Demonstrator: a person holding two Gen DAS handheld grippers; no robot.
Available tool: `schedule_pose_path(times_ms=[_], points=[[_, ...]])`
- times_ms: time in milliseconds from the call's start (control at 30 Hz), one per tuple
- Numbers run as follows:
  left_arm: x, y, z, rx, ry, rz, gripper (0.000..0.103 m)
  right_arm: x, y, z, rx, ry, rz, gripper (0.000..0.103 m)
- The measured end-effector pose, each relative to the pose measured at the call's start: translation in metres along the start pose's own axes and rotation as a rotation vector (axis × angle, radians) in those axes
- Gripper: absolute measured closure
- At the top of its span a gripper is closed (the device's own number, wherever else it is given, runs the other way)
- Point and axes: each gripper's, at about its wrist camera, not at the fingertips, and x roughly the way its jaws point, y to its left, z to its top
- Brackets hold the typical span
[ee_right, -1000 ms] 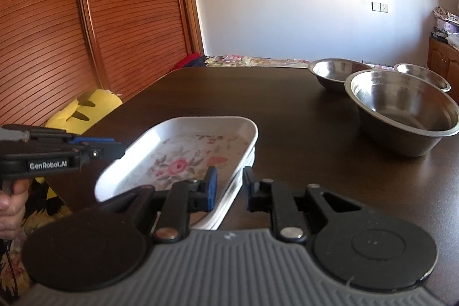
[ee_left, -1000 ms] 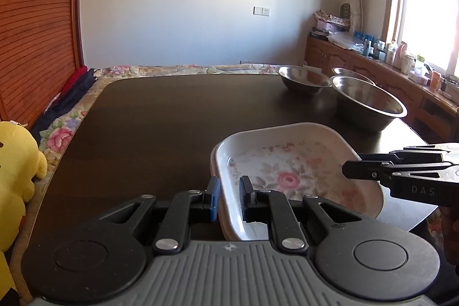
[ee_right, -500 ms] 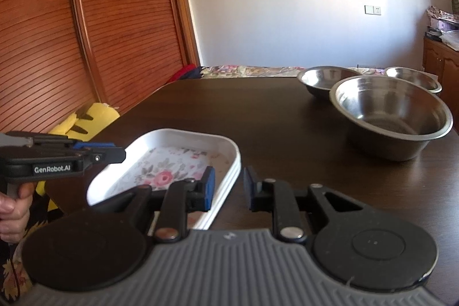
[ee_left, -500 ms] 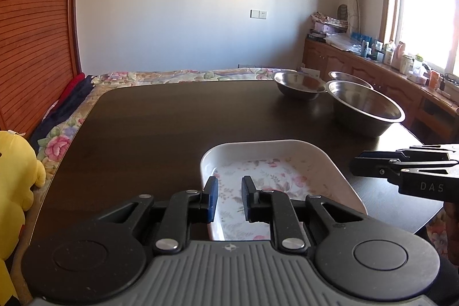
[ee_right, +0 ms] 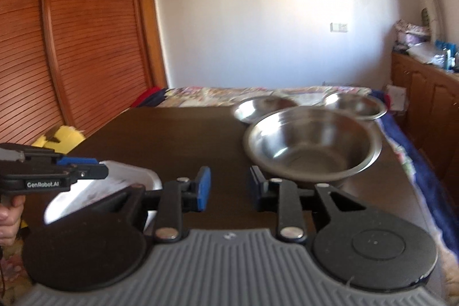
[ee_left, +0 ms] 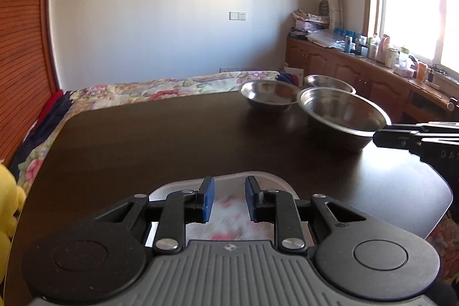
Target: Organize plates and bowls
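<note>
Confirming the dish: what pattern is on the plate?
Pink floral on white plate; best in left wrist view.

A white floral tray (ee_left: 229, 215) lies flat (near edge); three steel bowls (ee_right: 312, 145) stand upright, clustered beyond.

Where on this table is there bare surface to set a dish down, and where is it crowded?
Free: the wide dark stretch of the table, bordered by the floral tray at the near edge, the bedspread at the far edge and the bowls to the right. Crowded: the far right corner, where the large steel bowl sits close before two smaller bowls.
</note>
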Motion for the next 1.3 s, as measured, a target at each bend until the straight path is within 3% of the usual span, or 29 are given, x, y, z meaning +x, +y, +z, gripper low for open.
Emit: schedule_pose_path(times_ms=[233,367,467,767,1133,1300], points=[[0.022,-0.034,0.027,0.043,-0.009,-0.027,0.065,-0.001,-0.044,0.015,0.008,-0.03,-0.059,0.07],[0.037,-0.052,0.038,0.064,-0.009,-0.038,0.05,0.007,-0.067,0.019,0.011,-0.036,-0.085,0.055],[0.051,-0.063,0.044,0.075,-0.004,-0.037,0.036,0.018,-0.086,0.02,0.024,-0.031,-0.102,0.05],[0.097,-0.085,0.062,0.084,0.038,-0.047,0.034,0.052,-0.128,0.019,0.072,0.004,-0.11,0.05],[0.131,-0.097,0.072,0.068,0.07,-0.055,0.034,0.074,-0.142,0.016,0.094,0.05,-0.064,0.05],[0.142,-0.097,0.075,0.057,0.086,-0.062,0.044,0.078,-0.146,0.016,0.109,0.059,-0.055,0.05]])
